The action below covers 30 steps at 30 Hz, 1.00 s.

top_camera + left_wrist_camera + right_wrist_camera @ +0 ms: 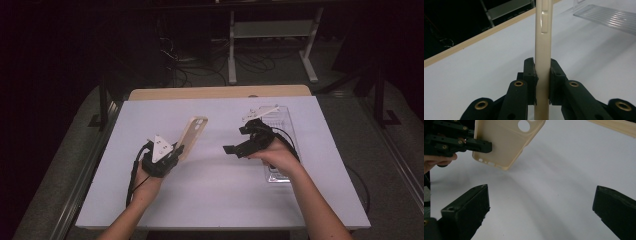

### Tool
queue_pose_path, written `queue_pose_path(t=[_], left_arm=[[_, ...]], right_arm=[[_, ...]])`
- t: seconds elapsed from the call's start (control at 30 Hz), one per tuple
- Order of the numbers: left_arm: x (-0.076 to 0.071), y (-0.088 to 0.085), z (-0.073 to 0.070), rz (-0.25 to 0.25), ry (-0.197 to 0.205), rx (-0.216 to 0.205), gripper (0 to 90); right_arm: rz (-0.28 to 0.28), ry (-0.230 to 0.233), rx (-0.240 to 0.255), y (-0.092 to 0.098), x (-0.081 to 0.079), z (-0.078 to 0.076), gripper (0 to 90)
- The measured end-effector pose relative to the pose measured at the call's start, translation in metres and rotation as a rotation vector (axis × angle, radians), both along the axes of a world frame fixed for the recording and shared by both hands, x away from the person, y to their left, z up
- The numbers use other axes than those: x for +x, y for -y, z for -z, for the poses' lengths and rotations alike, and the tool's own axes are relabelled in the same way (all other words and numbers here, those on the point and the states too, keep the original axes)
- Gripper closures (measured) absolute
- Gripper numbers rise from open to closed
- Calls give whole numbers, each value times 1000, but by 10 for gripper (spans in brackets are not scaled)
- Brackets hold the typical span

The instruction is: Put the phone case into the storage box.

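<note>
Cream phone case (191, 136) stands clamped in the left gripper (176, 150) above the table's (210, 200) near left, while the right gripper (229, 149), jaws wide and empty, faces it, likely needing to close in for a handover.

The phone case (192, 136) stands left on the table (215, 190), the clear tray (280, 120) well right.

Phone case (543, 37) top — cut off by frame edge.
</note>
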State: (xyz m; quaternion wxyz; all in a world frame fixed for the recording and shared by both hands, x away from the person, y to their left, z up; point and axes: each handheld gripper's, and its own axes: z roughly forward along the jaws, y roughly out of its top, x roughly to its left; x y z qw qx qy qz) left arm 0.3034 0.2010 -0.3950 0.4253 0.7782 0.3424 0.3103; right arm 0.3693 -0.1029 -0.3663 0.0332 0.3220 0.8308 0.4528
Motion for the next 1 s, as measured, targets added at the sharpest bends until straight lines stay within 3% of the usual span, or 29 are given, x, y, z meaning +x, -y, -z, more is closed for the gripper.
queue_pose_path(t=[0.47, 0.67, 1.0], left_arm=[[1, 4, -4, -47, -17, -7, 791], [0, 5, -8, -81, -26, -60, 792], [-2, 16, -5, -61, -21, -49, 791]], right_arm=[[3, 4, 24, -21, 17, 1, 0], [-2, 0, 48, -28, 20, 4, 0], [-8, -23, 82, -38, 19, 10, 0]])
